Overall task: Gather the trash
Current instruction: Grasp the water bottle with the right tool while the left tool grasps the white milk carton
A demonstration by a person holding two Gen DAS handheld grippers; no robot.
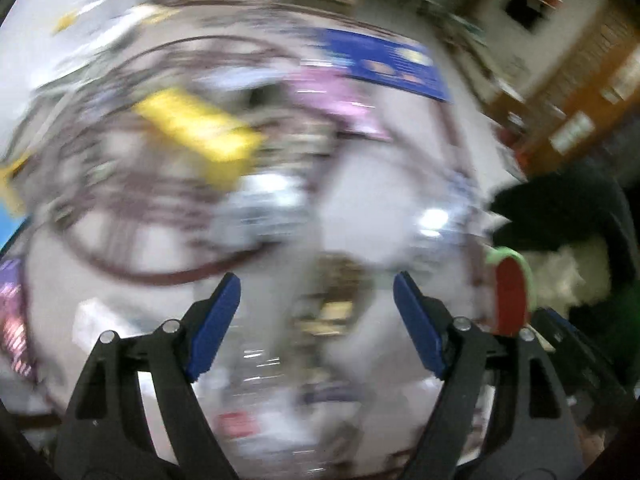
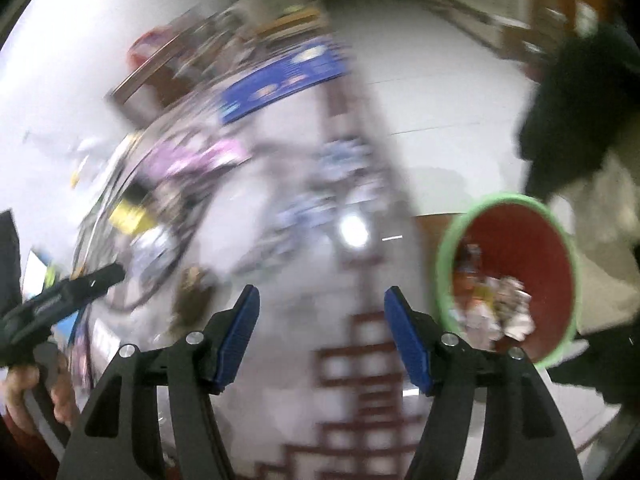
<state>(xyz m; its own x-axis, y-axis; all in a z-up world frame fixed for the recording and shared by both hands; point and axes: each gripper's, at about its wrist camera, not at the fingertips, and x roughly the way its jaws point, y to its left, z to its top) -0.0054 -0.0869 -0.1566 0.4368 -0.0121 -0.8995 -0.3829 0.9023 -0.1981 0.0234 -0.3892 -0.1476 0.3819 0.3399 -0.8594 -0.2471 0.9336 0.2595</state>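
Both views are smeared by motion. My left gripper [image 1: 316,304] stands open with nothing between its blue pads, over a white patterned tablecloth [image 1: 380,184]. Litter lies on it: a yellow wrapper [image 1: 196,128], a pink wrapper [image 1: 336,96], a blue packet [image 1: 384,64] and a brown scrap [image 1: 336,280]. My right gripper [image 2: 322,316] is open too and holds nothing. To its right stands a red bin with a green rim [image 2: 516,240], with crumpled trash [image 2: 496,304] inside. The bin [image 1: 510,292] also shows at the right of the left wrist view.
The left gripper [image 2: 100,276] reaches in from the left of the right wrist view, with a hand [image 2: 24,392] on its grip. A dark garment [image 2: 568,112] hangs behind the bin. Wooden furniture [image 1: 568,92] and shelves stand beyond the table.
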